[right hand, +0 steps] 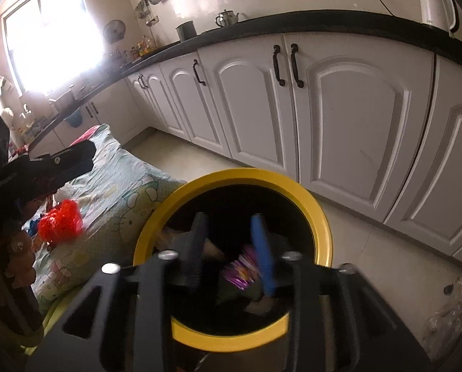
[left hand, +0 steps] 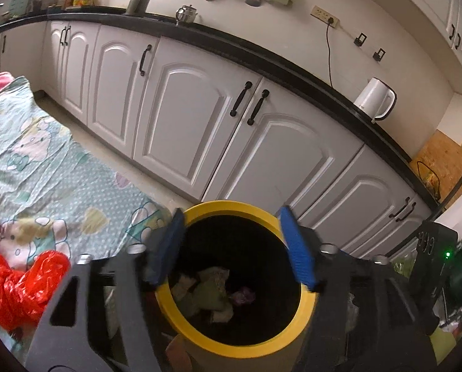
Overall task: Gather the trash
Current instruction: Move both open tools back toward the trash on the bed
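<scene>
Two grippers hang above one round trash bin (left hand: 231, 345) with a yellow rim and a black inside, which stands on the pale floor in front of white cabinets (left hand: 199, 130). The left gripper (left hand: 234, 248) is over the bin's mouth with its fingers spread wide apart; its blue pads (left hand: 297, 248) frame the opening and nothing is between them. The right gripper (right hand: 231, 248) is also over the bin (right hand: 322, 232), and its fingers are apart with a clear gap; one finger looks dark and the other blue. A purple wrapper (right hand: 240, 268) shows just beside the blue finger (right hand: 262, 248), blurred, and I cannot tell if it touches the finger or lies loose below it in the bin. In the left wrist view, crumpled greenish and beige trash (left hand: 209, 291) lies at the bottom of the bin, with a small purple piece (left hand: 243, 296) beside it. To the left of the bin there is a light green cloth (left hand: 44, 161) with cartoon prints, and on it lies a red plastic bag (left hand: 16, 285), well apart from both grippers. In the right wrist view the same red bag (right hand: 60, 221) is on the cloth near the bin. A black countertop (left hand: 262, 59) runs above the cabinets, and a white kettle (left hand: 376, 99) stands on it.
</scene>
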Motion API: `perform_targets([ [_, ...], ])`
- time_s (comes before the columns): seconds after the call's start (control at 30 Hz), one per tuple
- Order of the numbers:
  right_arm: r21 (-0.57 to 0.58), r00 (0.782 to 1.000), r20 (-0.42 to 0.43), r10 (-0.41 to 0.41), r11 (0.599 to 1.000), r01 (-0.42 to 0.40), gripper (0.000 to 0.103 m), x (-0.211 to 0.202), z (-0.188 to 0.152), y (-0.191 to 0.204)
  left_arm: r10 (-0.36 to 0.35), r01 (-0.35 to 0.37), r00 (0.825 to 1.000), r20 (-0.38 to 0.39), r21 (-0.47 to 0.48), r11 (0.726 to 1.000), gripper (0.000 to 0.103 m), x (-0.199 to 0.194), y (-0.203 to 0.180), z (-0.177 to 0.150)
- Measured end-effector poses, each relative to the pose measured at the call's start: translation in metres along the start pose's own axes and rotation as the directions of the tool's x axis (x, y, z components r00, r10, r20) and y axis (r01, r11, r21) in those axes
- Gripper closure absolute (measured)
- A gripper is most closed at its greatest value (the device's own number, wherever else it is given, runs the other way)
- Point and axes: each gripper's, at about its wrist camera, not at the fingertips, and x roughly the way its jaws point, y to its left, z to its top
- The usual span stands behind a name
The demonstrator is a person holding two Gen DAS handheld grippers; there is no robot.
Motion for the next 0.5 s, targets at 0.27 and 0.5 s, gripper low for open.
perform_targets([
  [0.27,-0.002,1.0,0.021,0.005,1.0,-0.005,0.054,-0.004,0.003,0.005,0.072,-0.072,0.997,0.017,0.009,0.997,0.018,-0.019,0.008,-0.006],
  [0.5,-0.037,0.999,0.036,0.033,0.999,-0.032,0.046,-0.009,0.007,0.022,0.146,-0.147,0.988,0.053,0.022,0.989,0.011,-0.039,0.017,-0.007],
])
